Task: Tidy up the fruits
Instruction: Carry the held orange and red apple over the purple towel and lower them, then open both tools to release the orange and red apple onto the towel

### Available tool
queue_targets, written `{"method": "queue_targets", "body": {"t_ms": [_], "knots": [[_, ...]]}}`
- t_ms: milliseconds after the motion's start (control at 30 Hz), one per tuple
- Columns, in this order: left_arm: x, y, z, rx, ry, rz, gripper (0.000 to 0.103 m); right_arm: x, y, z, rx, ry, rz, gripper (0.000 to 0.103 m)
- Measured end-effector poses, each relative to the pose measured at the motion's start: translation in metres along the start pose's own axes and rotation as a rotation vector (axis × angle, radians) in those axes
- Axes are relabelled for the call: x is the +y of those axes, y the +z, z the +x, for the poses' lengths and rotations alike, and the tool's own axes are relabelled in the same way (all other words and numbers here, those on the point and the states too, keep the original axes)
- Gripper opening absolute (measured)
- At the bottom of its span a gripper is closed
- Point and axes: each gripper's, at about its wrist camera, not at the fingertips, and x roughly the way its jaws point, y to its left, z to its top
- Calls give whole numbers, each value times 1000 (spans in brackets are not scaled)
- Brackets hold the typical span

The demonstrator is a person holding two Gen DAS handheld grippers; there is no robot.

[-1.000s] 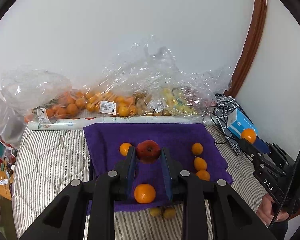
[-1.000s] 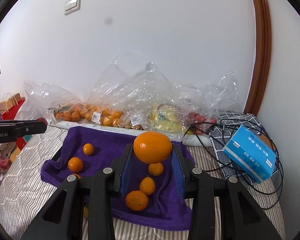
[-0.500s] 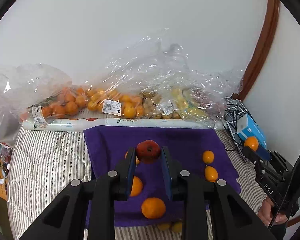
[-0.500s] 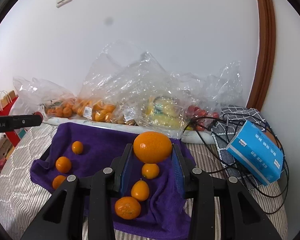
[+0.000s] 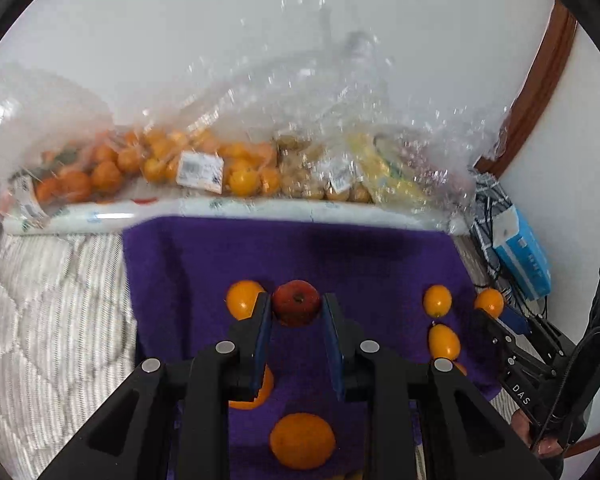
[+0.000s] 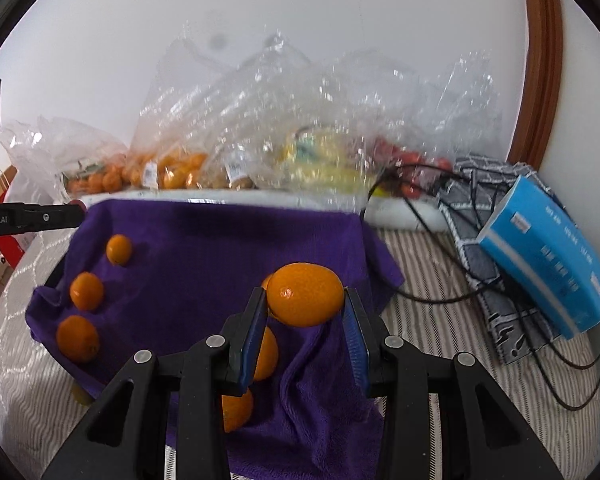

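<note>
Risk first: round fruit pinched at the very tips, so a slight tilt or slackened squeeze likely to let it roll out, drop onto the purple towel (image 5: 340,256) and knock loose oranges off the towel edge onto the striped bed cover (image 5: 52,320). Crowded layout a further hazard: placing either piece too near its neighbours likely to nudge the rows apart.

Left tongs (image 5: 296,312): narrowed to fruit width, gripping a red apple (image 5: 296,302) between the blue pads, held above the towel, just beside one orange (image 5: 242,298) lying there.

Right tongs (image 6: 305,300): set wider, clamped on a large orange (image 6: 305,294) at the tips, above the towel's near right part, smaller oranges below it.

Bagged fruit (image 6: 300,152) along the wall behind; blue tissue box (image 6: 548,260) well apart to the right.
</note>
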Motion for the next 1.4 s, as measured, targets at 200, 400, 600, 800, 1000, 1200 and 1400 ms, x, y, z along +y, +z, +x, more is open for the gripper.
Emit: {"method": "queue_targets", "body": {"t_ms": [200, 400, 600, 800, 1000, 1200, 1400], "knots": [[-6, -5, 22, 43, 3, 13, 24, 1, -5, 10, 23, 15, -3, 38], [-6, -9, 31, 53, -41, 26, 24, 5, -9, 16, 35, -2, -29, 38], [-4, -13, 44, 87, -39, 15, 24, 8, -11, 13, 18, -27, -70, 38], [-6, -14, 54, 111, -15, 21, 24, 8, -12, 11, 17, -23, -80, 39], [-9, -17, 62, 148, -11, 26, 24, 9, -12, 6, 4, -20, -85, 51], [-12, -20, 53, 166, 6, 27, 36, 10, -9, -4, -19, -12, -78, 51], [-13, -27, 19, 132, 34, 57, 43, 11, -1, -20, -7, -46, -64, 55]]}}
